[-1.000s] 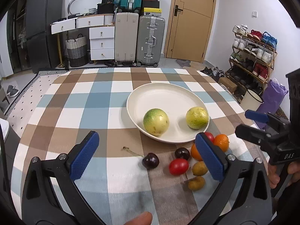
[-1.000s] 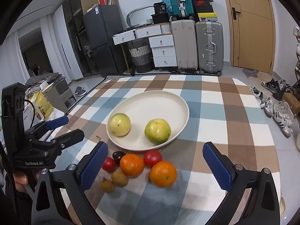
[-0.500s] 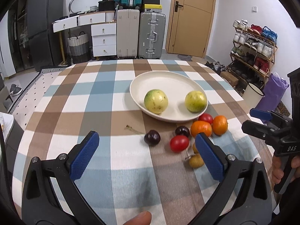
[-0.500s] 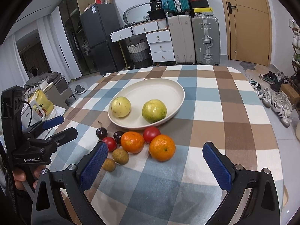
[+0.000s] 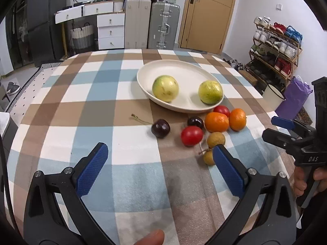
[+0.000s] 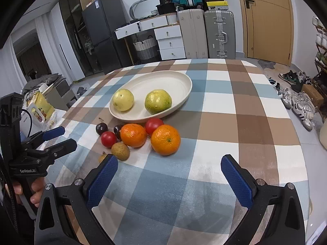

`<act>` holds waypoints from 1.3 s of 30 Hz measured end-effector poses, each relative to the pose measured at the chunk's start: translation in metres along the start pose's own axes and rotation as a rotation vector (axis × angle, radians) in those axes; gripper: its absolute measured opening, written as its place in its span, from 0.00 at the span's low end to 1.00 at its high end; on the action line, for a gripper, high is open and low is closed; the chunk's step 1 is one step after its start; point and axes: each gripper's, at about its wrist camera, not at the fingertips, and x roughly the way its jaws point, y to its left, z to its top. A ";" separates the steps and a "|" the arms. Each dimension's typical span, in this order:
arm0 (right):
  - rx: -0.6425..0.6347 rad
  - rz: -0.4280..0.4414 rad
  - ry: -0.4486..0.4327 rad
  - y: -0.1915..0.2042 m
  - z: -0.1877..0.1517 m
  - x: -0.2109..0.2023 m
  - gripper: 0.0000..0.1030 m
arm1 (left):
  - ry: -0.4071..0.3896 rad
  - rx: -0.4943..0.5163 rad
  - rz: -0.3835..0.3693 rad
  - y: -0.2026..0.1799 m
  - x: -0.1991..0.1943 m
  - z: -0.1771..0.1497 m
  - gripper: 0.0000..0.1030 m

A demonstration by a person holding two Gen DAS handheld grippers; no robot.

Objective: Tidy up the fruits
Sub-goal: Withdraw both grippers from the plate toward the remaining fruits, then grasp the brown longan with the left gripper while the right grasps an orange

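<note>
Fruits are lying in two groups on the checked tablecloth (image 5: 98, 106): two round yellow-green citrus-like fruits (image 5: 165, 88) are sitting apart inside the shallow cream oval plate (image 5: 163, 66), while the smaller pieces are crowding just beside its near rim. That loose cluster is holding two dimpled mandarins (image 6: 165, 139) touching each other, two glossy cherry tomatoes (image 5: 191, 135), two dark cherries (image 5: 160, 128), one trailing a thin stem, and two dull tan longans (image 5: 216, 139). My guess is the big fruits are already sorted onto the plate and the small ones are waiting their turn, since they are lying bunched where either tool can reach them. The left gripper (image 5: 161, 169) is hovering low over the cloth with its ribbed blue pads (image 5: 92, 169) spread wide and gripping nothing, the cherries and a tomato lying ahead between them. The right gripper (image 6: 169, 181) is likewise standing wide apart and empty, aiming toward the nearer mandarin. The round, smooth skins are looking likely to roll under a careless squeeze, and the soft cloth is probably offering little to stop them. A person's hand (image 5: 318, 180) is wrapping the right tool's black handle
</note>
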 end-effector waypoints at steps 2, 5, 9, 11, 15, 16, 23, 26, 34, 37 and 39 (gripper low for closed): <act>0.003 -0.008 0.014 -0.002 -0.001 0.004 1.00 | 0.009 0.019 0.004 -0.006 0.003 -0.002 0.99; -0.005 -0.026 0.037 -0.004 -0.001 0.010 1.00 | 0.022 0.027 -0.008 -0.014 0.007 -0.003 0.99; -0.006 -0.023 0.055 -0.008 0.001 0.019 0.99 | 0.040 0.054 -0.020 -0.024 0.014 -0.005 0.99; -0.002 -0.011 0.062 -0.010 0.003 0.022 0.99 | 0.048 0.071 -0.023 -0.028 0.017 -0.005 0.99; -0.016 -0.003 0.079 -0.009 0.006 0.031 0.93 | 0.072 0.076 -0.057 -0.032 0.024 -0.006 0.95; -0.019 -0.004 0.081 -0.008 0.006 0.032 0.91 | 0.081 0.077 -0.069 -0.033 0.026 -0.006 0.93; -0.058 0.010 0.097 -0.003 0.009 0.043 0.78 | 0.109 0.105 -0.128 -0.043 0.034 -0.009 0.85; -0.067 0.011 0.102 0.000 0.009 0.047 0.76 | 0.109 0.108 -0.124 -0.045 0.035 -0.010 0.84; -0.057 0.019 0.093 -0.002 0.015 0.054 0.74 | 0.137 0.107 -0.126 -0.050 0.044 -0.012 0.74; -0.053 0.030 0.098 -0.002 0.018 0.057 0.70 | 0.142 0.113 -0.113 -0.051 0.047 -0.012 0.69; -0.052 0.031 0.095 -0.002 0.020 0.059 0.70 | 0.144 0.110 -0.129 -0.052 0.048 -0.011 0.66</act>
